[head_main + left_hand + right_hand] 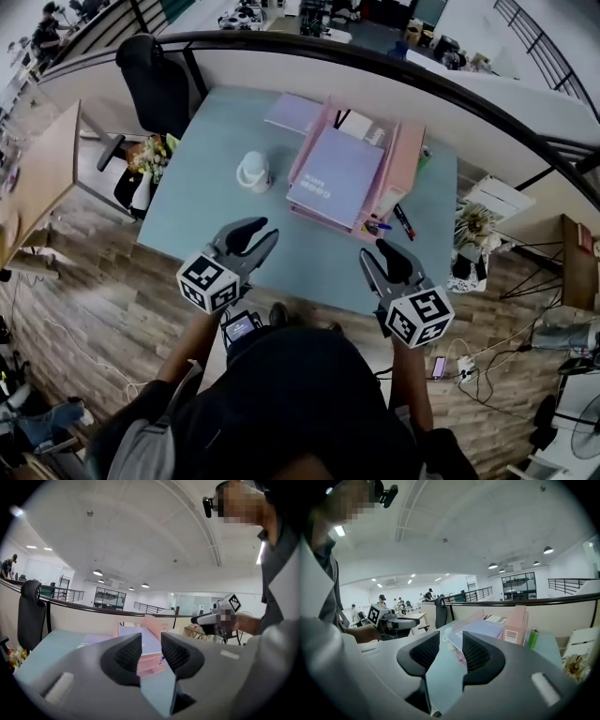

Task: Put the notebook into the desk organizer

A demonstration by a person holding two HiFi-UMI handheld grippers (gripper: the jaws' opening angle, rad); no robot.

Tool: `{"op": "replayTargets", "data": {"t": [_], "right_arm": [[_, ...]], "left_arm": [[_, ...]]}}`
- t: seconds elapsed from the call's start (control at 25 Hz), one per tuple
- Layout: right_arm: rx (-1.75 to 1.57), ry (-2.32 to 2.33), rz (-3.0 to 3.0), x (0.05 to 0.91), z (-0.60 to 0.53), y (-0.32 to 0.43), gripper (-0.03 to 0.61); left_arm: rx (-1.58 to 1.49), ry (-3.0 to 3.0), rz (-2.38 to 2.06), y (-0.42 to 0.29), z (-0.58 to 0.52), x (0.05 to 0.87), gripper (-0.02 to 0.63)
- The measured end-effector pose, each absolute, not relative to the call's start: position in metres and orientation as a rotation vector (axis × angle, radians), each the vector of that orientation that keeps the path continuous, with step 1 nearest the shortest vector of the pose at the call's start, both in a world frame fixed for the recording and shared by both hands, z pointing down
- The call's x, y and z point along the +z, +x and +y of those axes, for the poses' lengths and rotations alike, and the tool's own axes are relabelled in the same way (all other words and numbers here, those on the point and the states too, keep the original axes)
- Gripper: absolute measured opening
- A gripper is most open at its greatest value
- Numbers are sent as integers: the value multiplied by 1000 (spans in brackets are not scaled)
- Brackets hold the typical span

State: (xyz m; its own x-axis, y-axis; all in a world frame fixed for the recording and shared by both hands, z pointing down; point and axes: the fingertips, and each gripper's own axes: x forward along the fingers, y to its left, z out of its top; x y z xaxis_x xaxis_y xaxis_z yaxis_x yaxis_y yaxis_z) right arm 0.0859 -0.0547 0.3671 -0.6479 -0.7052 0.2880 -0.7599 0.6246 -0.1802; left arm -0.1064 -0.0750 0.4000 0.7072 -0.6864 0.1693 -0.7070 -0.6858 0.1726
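A lavender notebook (pixel 335 178) lies flat in the top of the pink desk organizer (pixel 405 155) at the back of the teal desk (pixel 206 206). A second lavender notebook (pixel 292 112) lies on the desk behind it. My left gripper (pixel 262 230) hovers over the desk's near edge, open and holding nothing. My right gripper (pixel 378 251) hovers to its right, also open and holding nothing. In the left gripper view the notebook (pixel 133 631) shows beyond the left gripper (pixel 151 641). In the right gripper view the notebook (pixel 485 627) and organizer (pixel 516 625) lie past the right gripper (pixel 451 641).
A white cup (pixel 253 172) stands left of the organizer. Pens (pixel 398 221) lie at its near right corner, and a green cylinder (pixel 532 638) stands at its right. A black chair (pixel 155 80) and flowers (pixel 150 157) are off the desk's left side.
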Motion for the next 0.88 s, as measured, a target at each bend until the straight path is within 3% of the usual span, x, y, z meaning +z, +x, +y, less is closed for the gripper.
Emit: {"op": "replayTargets", "data": {"t": [0.88], "right_arm": [[462, 1419, -2533, 376, -65, 73, 135]], "left_arm": [[130, 2710, -932, -131, -108, 426, 152]]}}
